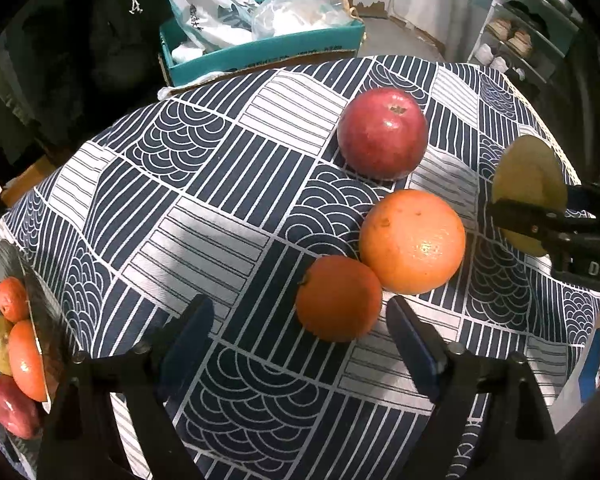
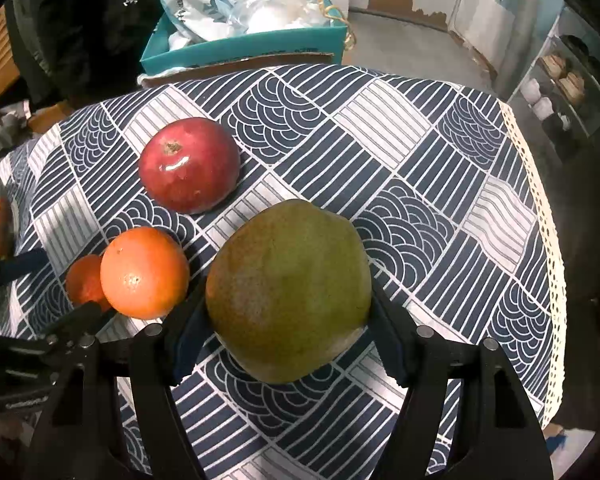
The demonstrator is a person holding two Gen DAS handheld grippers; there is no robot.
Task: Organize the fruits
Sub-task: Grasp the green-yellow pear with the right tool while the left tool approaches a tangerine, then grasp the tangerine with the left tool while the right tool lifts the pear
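Green-yellow, the pear (image 2: 288, 292) sat clamped in the right gripper (image 2: 288, 320), lifted off the patterned tablecloth (image 2: 420, 184). Four fruits already lay in the bowl (image 1: 40, 312) at the left edge: I counted two orange, one yellowish, one red. Three waited on the cloth: one red apple (image 1: 382, 134), one big orange (image 1: 412, 242), one small orange (image 1: 339, 298). Left gripper (image 1: 300, 324) hung released, its jaws apart around the small one, so roughly half remained

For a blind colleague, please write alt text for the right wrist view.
The right gripper holds a large green-yellow fruit between its pads above a patterned tablecloth. To the left lie a red apple and two oranges.
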